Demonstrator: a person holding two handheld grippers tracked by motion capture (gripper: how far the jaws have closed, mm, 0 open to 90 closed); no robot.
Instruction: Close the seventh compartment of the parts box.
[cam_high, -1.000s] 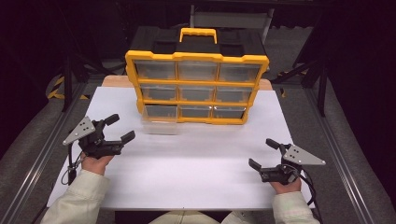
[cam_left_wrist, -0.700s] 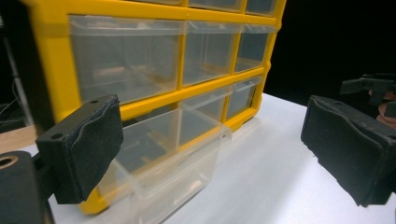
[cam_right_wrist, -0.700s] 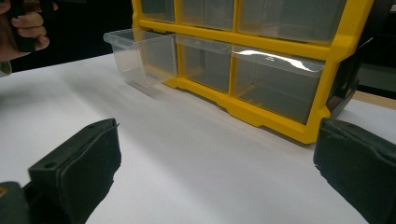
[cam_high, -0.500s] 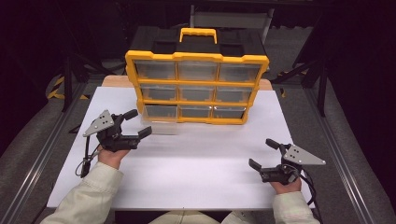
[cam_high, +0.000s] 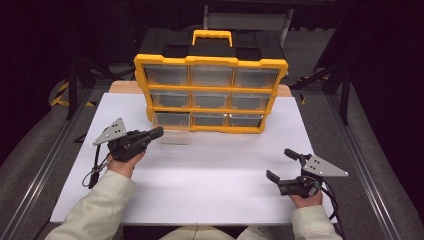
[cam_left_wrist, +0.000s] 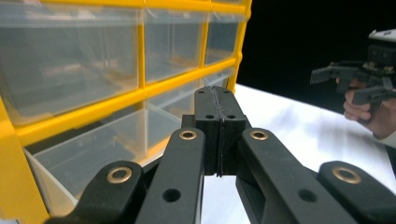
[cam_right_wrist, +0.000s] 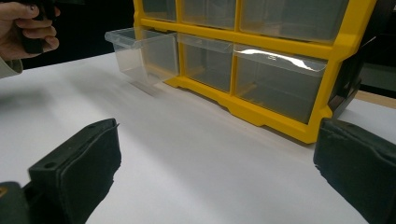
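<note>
A: Standing at the far middle of the white table (cam_high: 200, 170) is a yellow organiser (cam_high: 211, 95) with a black top and a yellow carry handle (cam_high: 212, 36). Its front faces the person, three rows of three clear drawers.

B: Are all the drawers pushed in?

A: No. The bottom-left drawer (cam_high: 171, 127) is pulled out toward the near side and juts past the frame; the right gripper view shows it sticking out from the row as well. The other eight sit flush in their slots.

B: Where is the left gripper (cam_high: 156, 133)?

A: At the left of the table, just near and left of that pulled-out drawer, held in the person's left hand (cam_high: 121, 159). Its tips point at the drawer's front. I cannot tell from the high view whether they touch it.

B: And its jaws?

A: Pressed flat together with nothing between them. The left gripper view shows the two black pads meeting along one seam, with the open drawer just beyond and to the left of them.

B: The right gripper (cam_high: 284, 164)?

A: Near the right, near corner of the table, well apart from the organiser, held in the right hand (cam_high: 306, 199). Its jaws are spread wide; in the right gripper view they stand at the two lower corners with bare white table between them.

B: Anything in the drawers?

A: They look clear and empty as far as the plastic lets me see
</note>
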